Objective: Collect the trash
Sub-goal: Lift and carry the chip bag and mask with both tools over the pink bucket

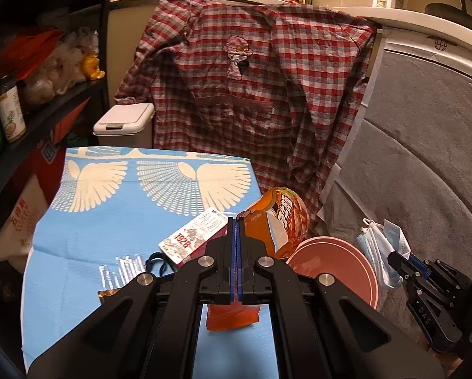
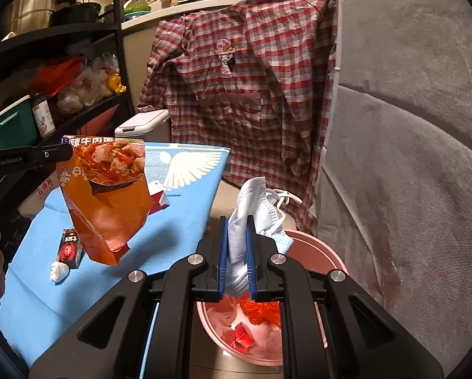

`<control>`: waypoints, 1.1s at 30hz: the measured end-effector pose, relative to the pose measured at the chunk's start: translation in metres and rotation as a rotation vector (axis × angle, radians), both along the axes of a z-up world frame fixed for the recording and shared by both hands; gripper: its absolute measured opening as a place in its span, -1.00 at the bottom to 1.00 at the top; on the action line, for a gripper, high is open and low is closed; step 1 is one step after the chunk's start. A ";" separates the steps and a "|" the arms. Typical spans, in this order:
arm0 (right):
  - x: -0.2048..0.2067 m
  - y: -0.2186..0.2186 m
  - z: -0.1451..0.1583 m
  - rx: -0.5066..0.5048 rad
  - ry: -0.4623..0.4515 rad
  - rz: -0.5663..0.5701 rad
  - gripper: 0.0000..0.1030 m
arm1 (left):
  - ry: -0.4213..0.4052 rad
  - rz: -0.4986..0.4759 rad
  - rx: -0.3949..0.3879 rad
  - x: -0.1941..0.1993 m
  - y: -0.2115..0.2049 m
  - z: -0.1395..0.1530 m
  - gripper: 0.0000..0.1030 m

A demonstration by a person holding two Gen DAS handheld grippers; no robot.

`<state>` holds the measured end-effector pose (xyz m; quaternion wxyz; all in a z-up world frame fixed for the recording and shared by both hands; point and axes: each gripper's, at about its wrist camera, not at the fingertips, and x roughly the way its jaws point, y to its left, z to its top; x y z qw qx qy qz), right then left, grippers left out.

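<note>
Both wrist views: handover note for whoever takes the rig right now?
Left claw: shut on the orange noodle bag, held above the blue table.
Right claw: shut on the blue face mask, over the pink basin.
Done: red wrappers are in the basin.
Left: drop both; then the small dark box, white wad and red-white carton.

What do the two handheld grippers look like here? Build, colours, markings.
Both are matte black linkage grippers with silver round pivot pins and blue pads lining the inner faces of the fingers. In its own wrist view the left gripper shows angular black arms with cut-out slots; the right gripper matches. White lettering sits on the bodies: "GenRobot.AI" on the left, "DAS" on the right. No cables or sleeves visible.
</note>
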<state>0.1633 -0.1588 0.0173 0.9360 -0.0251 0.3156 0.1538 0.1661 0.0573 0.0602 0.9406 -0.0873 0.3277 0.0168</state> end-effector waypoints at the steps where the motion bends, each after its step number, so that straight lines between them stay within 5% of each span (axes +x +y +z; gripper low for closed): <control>1: 0.001 -0.002 0.000 0.000 0.001 -0.003 -0.78 | 0.000 -0.006 -0.001 0.001 -0.002 -0.001 -1.00; 33: 0.011 -0.043 -0.005 0.014 0.026 -0.074 -0.78 | 0.007 -0.152 -0.061 0.027 -0.063 -0.015 -1.00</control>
